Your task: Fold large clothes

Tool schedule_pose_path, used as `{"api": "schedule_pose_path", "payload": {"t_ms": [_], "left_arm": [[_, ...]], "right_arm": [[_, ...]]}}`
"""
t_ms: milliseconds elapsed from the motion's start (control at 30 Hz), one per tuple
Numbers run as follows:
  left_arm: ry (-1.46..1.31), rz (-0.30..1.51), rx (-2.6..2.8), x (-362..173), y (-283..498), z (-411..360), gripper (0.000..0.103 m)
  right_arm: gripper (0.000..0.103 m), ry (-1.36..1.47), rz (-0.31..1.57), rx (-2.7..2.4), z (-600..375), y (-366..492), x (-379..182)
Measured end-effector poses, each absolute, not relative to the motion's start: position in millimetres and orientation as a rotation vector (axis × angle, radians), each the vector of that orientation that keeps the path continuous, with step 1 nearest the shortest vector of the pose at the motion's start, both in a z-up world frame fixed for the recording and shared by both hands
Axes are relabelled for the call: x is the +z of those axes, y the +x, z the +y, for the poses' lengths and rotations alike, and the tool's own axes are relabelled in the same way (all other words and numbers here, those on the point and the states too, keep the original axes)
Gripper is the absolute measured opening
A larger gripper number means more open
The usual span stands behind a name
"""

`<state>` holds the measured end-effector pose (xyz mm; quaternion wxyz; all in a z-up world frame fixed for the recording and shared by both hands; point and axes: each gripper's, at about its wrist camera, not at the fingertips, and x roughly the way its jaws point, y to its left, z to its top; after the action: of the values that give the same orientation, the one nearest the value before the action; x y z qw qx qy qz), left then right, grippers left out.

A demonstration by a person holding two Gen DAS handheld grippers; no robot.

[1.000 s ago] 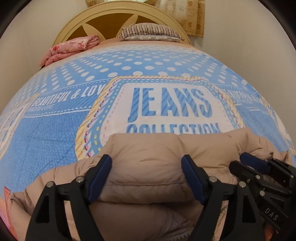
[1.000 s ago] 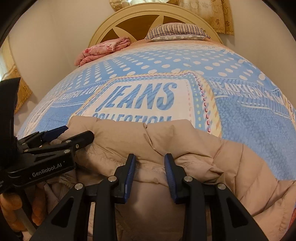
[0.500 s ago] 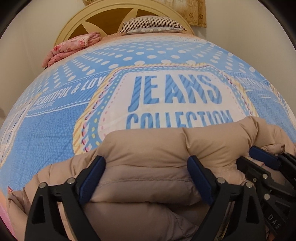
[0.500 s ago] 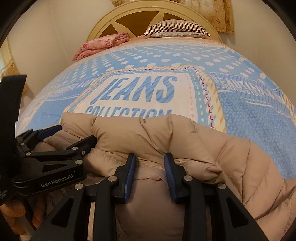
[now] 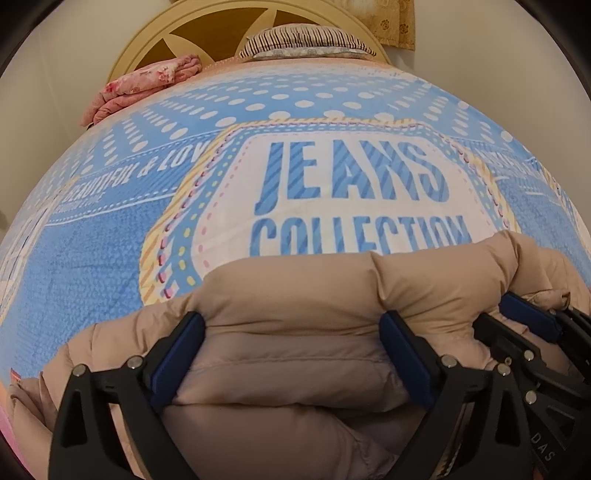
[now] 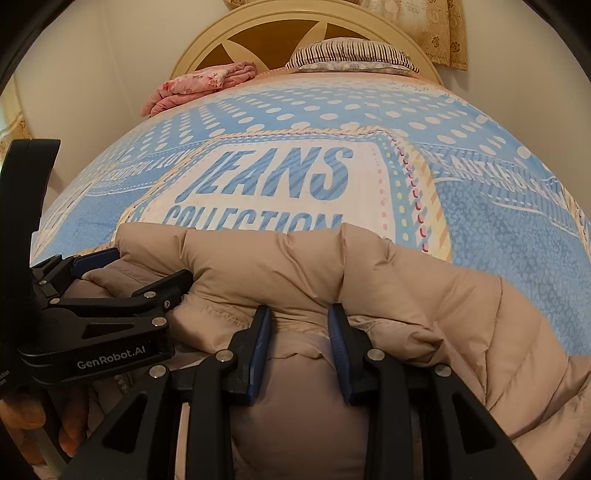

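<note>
Beige puffer jacket (image 5: 295, 295) bunched on blue bedspread (image 5: 92, 266); pink blanket (image 5: 147, 85) at 11 o'clock.
Left gripper (image 5: 291, 332) just widening, loosely straddling jacket; right gripper (image 6: 299, 325) pinching its fold, both angled down.

A home bedroom: a bed (image 5: 110, 258) with printed bedspread, rounded headboard (image 6: 236, 33), striped pillow (image 6: 351, 55), curtain (image 6: 447, 33).

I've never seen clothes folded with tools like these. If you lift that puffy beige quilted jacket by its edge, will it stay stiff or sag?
The puffy beige quilted jacket would likely sag: it already creases and bulges around the right hand-held gripper. Its padded, air-filled sections suggest it is light for its bulk. The smooth shell may slip from a loose pinch.
</note>
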<state>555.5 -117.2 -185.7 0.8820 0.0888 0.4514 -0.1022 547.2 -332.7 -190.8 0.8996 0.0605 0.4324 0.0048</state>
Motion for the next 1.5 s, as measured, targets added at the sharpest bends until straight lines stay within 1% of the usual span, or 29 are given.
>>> {"api": "schedule_pose_path", "payload": {"t_ms": [433,967,1067,1133,1167,1200,1267,1333,1400,1500], "left_arm": [[0.192,0.946,-0.201,-188,557,-117,0.103],[0.198,0.950,-0.176,-187,562,-118,0.103],[0.208,0.970,-0.189,-179,563,-116,0.103],[0.169,0.941,-0.188,-160,557,-106,0.099],[0.145,0.908,-0.204,-146,549,-98,0.099],[0.132,0.871,-0.231,-127,536,-88,0.099],[0.138,0.799,-0.264,-99,504,-70,0.100],[0.133,0.739,-0.304,-76,459,-44,0.100],[0.141,0.719,-0.329,-64,413,-18,0.102],[0.166,0.714,-0.318,-64,338,26,0.103]], "right_arm": [[0.034,0.122,0.901,0.005,-331,550,-193],[0.034,0.111,0.908,-0.005,-329,551,-193],[0.034,0.106,0.916,0.003,-329,552,-190],[0.035,0.123,0.930,0.027,-337,551,-182],[0.039,0.141,0.905,0.007,-344,544,-172],[0.051,0.161,0.872,0.001,-350,534,-161],[0.068,0.174,0.833,-0.009,-361,507,-138],[0.068,0.171,0.838,-0.009,-371,477,-119],[0.068,0.205,0.842,0.015,-384,435,-101],[0.070,0.263,0.877,0.024,-398,359,-81]]}}
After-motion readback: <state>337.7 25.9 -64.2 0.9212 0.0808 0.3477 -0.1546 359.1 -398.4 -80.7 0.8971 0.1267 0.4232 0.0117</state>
